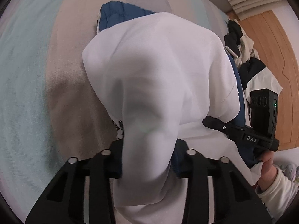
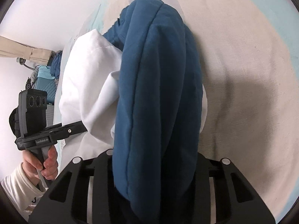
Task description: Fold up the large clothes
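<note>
Left gripper [image 1: 147, 160] clamped narrow on a bunched fold of the white fabric [image 1: 158, 71], cloth rising between the jaws and draping forward. Right gripper [image 2: 155, 168] likewise pinched shut on a thick roll of the blue fabric [image 2: 160, 93], seams running lengthwise up out of the jaws. Both pieces seemingly parts of one large garment, white on one face and blue on the other, though impossible to confirm from these views. Garment gathered up off the beige bed sheet [image 1: 74, 97], hanging between the two tools, its far end resting on the bed. Pale blue bedding [image 1: 22, 74] beyond the beige. Each tool visible from the other's camera, with a hand [image 2: 46, 164] in a cream sleeve on the handle. Striped black and white clothing [image 1: 248, 59] heaped near the wooden floor [image 1: 276, 56].

Progress, as a judgement: early. Grips secured, nothing flattened, no neat fold visible. Left to do: spreading, laying flat, folding over, smoothing.
</note>
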